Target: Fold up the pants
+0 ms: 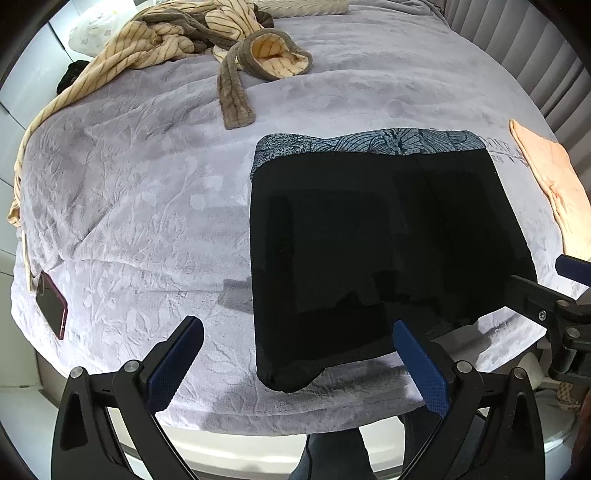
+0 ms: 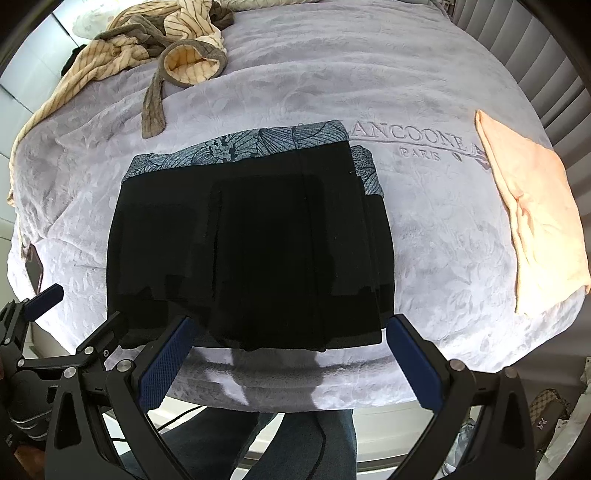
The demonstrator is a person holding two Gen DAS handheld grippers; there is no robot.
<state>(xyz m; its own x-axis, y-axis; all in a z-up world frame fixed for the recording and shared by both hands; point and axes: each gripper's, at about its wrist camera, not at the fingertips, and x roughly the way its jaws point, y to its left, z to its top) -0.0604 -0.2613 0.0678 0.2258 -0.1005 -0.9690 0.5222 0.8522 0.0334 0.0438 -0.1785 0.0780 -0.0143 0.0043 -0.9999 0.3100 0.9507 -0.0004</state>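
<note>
A bed (image 2: 424,221) covered by a pale lilac plush blanket (image 2: 332,74) embossed with leaves and the words "LANCOONE PARIS" carries several items. Black pants (image 2: 251,251) with a blue patterned waistband lie folded flat near the front edge. A folded peach cloth (image 2: 535,221) rests well to their right. A rumpled cream-and-brown striped robe (image 1: 177,33) sprawls at the far left corner, and a dark phone (image 1: 51,304) lies at the left edge.

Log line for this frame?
pants: folded, flat on bed | left gripper: open, empty | right gripper: open, empty
</note>
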